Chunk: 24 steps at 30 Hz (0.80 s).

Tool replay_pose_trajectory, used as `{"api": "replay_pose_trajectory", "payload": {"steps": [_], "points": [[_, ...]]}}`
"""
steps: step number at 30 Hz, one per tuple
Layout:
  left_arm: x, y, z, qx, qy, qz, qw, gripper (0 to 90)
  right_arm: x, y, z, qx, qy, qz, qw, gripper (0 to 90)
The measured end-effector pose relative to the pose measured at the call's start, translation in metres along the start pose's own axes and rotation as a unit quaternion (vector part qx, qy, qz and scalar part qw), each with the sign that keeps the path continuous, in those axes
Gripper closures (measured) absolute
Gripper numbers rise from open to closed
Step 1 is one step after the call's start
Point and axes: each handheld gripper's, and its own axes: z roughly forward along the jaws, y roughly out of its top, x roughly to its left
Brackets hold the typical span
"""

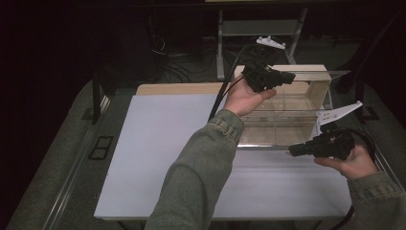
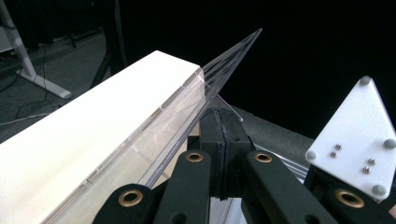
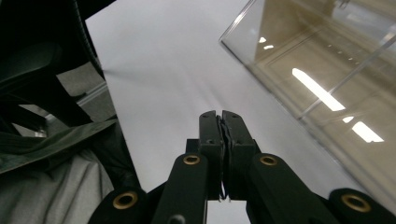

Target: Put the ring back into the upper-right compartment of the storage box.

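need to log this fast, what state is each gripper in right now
left gripper: closed, nothing between the jaws, up by the clear box.
right gripper: closed, empty, over the white tabletop.

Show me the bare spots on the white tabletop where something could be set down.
The white tabletop is bare across its left half and along the near edge. The far right corner is crowded by the clear plastic box, with both hands there.

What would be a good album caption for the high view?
Two shut grippers, left gripper and right gripper, flank a clear box.
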Motion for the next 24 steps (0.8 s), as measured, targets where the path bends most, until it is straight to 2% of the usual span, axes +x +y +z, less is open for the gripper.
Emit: {"api": "replay_pose_trajectory", "payload": {"steps": [8, 12, 24], "points": [[0.000, 0.000, 0.000, -0.001, 0.002, -0.002, 1.0000, 89.1, 0.000, 0.015, -0.016, -0.010, -0.003, -0.010, 0.9999, 87.1], [-0.001, 0.000, 0.000, -0.001, 0.002, -0.002, 1.0000, 89.1, 0.000, 0.022, -0.023, -0.015, -0.012, -0.019, 0.9996, 87.1], [-0.001, 0.000, -0.002, 0.002, 0.006, -0.001, 1.0000, 89.1, -0.005, 0.042, -0.042, -0.042, -0.021, -0.028, 0.9985, 87.1]]}}
